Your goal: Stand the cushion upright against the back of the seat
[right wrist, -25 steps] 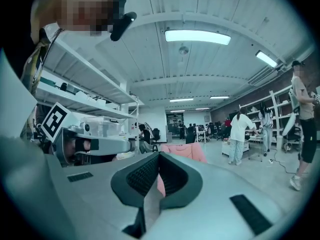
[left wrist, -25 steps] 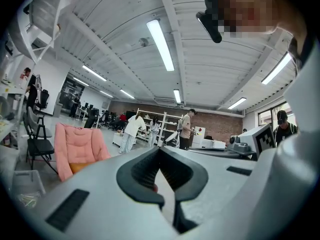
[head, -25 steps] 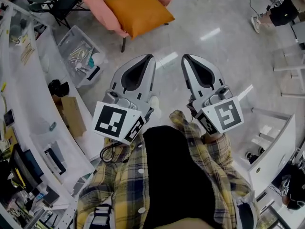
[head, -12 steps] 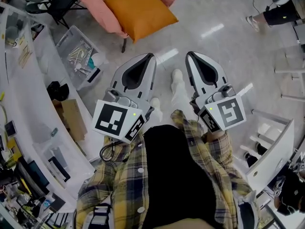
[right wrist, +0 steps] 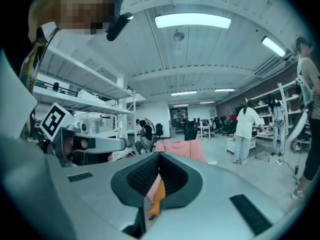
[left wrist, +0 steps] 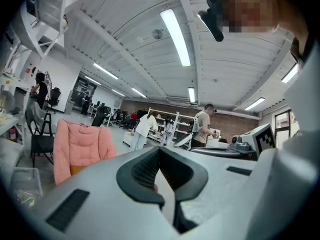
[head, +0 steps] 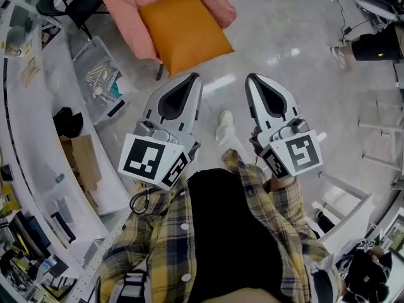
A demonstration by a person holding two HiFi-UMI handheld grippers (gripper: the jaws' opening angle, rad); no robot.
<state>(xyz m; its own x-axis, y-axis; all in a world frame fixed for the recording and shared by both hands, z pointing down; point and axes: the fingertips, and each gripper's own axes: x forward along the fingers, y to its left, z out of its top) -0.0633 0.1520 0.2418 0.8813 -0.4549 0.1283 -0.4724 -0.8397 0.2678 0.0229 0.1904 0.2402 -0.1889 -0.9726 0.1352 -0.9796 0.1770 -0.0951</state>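
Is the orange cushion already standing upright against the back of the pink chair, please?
No, the orange cushion lies flat on the seat of the pink chair, broad face up.

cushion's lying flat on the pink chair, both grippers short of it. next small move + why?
Probably carry both grippers forward to the pink chair. The orange cushion lies flat on its seat, bare floor separates it from the left gripper and right gripper, and both have jaws together, empty.
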